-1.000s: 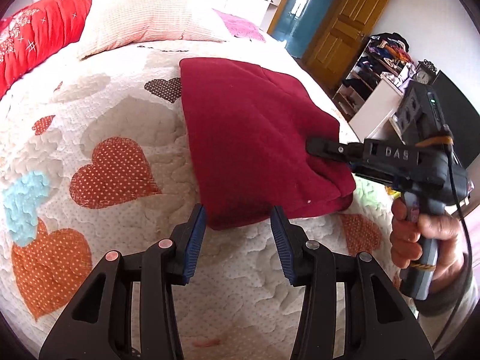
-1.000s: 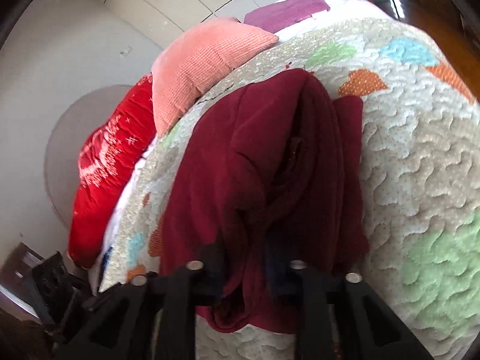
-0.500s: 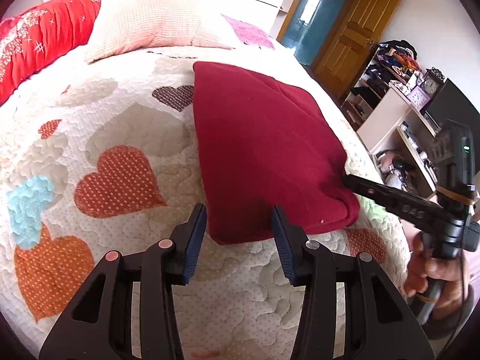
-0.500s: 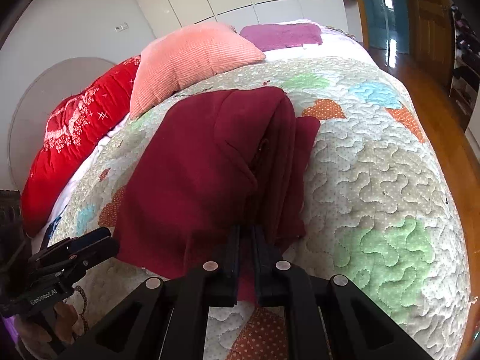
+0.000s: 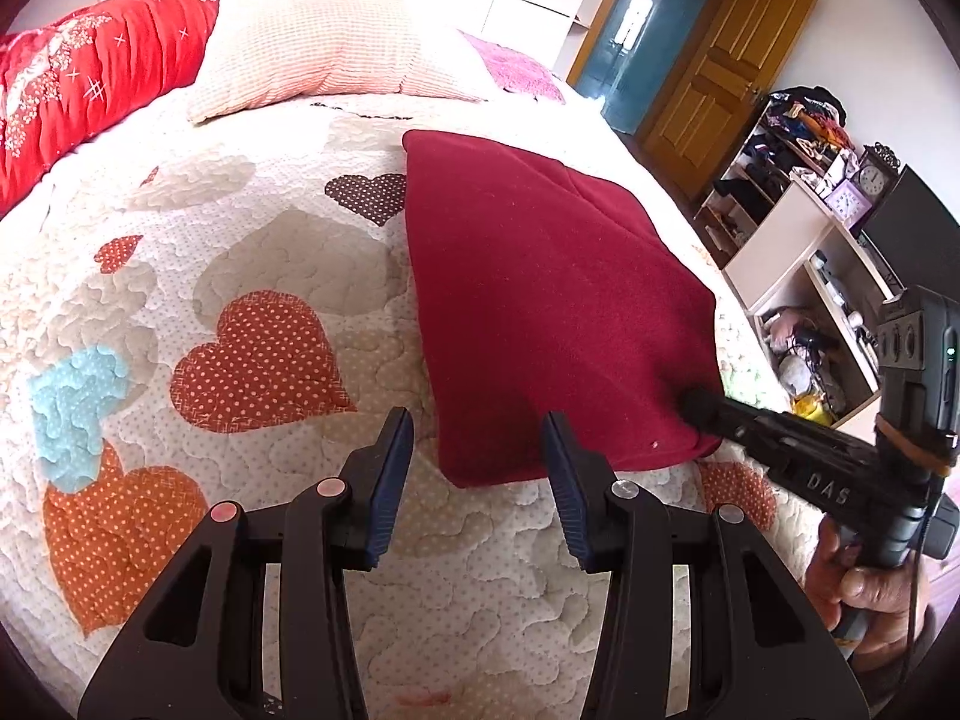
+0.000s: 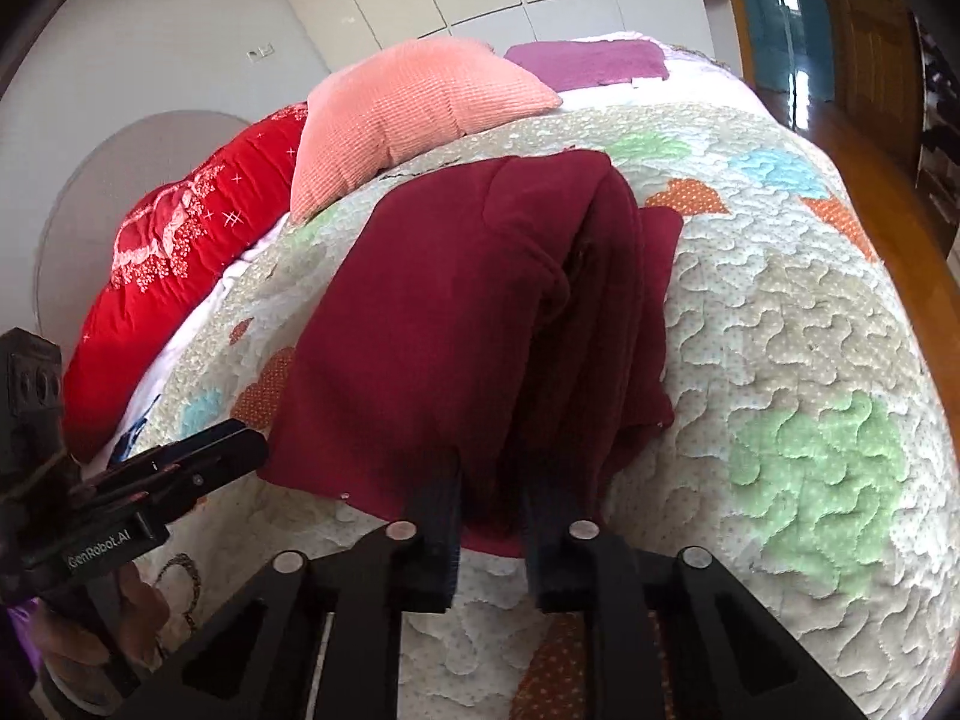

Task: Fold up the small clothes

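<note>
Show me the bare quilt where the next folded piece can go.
Widest free patch: quilt left of the maroon garment, below the pink pillow and red cushion. Another: green-patch side. Crowded at the garment's near edge: right gripper clamped, left gripper open.

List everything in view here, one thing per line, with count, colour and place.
folded garment: one, dark red, lying mid-quilt
quilt: one, cream with coloured hearts, covering the bed
pillow: one, salmon pink, at the head of the bed
cushion: one, red with white pattern, beside the pillow
purple cloth: one, behind the pillow
door: one, brown wood, far wall
shelf unit: one, white, cluttered, beside the bed
left gripper: black, blue pads, open over the garment's near corner
right gripper: black, shut on the garment's near edge
hand: one, holding the right gripper's handle
</note>
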{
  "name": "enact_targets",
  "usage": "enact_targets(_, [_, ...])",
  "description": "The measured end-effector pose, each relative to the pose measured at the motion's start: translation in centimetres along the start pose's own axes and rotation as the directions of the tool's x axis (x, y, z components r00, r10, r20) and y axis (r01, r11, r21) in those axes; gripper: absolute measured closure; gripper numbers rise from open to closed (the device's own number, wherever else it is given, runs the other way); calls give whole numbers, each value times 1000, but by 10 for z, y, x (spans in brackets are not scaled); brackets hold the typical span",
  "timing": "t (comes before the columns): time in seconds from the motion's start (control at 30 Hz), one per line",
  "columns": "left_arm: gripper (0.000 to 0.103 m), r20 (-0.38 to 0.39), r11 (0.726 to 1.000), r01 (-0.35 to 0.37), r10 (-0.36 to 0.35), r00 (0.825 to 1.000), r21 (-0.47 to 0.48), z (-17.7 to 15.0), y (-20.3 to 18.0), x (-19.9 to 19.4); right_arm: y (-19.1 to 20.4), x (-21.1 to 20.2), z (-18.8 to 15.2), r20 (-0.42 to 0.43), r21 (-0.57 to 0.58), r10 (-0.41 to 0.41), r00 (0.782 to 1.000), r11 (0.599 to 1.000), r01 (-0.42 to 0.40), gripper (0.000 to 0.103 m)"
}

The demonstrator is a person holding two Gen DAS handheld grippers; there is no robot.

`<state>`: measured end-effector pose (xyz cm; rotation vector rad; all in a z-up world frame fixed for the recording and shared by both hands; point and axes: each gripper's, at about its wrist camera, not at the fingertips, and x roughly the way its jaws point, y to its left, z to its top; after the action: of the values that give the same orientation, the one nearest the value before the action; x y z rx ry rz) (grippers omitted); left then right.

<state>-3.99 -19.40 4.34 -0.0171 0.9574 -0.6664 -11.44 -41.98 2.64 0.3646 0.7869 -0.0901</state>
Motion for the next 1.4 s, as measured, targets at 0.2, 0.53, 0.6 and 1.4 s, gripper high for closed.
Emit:
enact_targets(0.2, [59, -4, 1000, 1, -1, 1000, -27, 4, 6, 5, -4, 8, -5, -34, -35, -45, 998, 998, 43, 95])
enact_targets(0.53, [59, -12, 999, 15, -15, 1000, -50, 17, 11, 20, -24, -18, 4, 85, 134, 14, 996, 991, -25, 44])
enact_targets(0.6, [45, -13, 996, 48, -50, 999, -81, 21, 15, 23, -28, -20, 8, 117, 154, 8, 993, 988, -27, 42])
enact_targets(1.4, [25, -36, 970, 186, -193, 980, -156, 57, 10, 90, -61, 63, 54, 88, 233, 148, 985, 958, -165, 39])
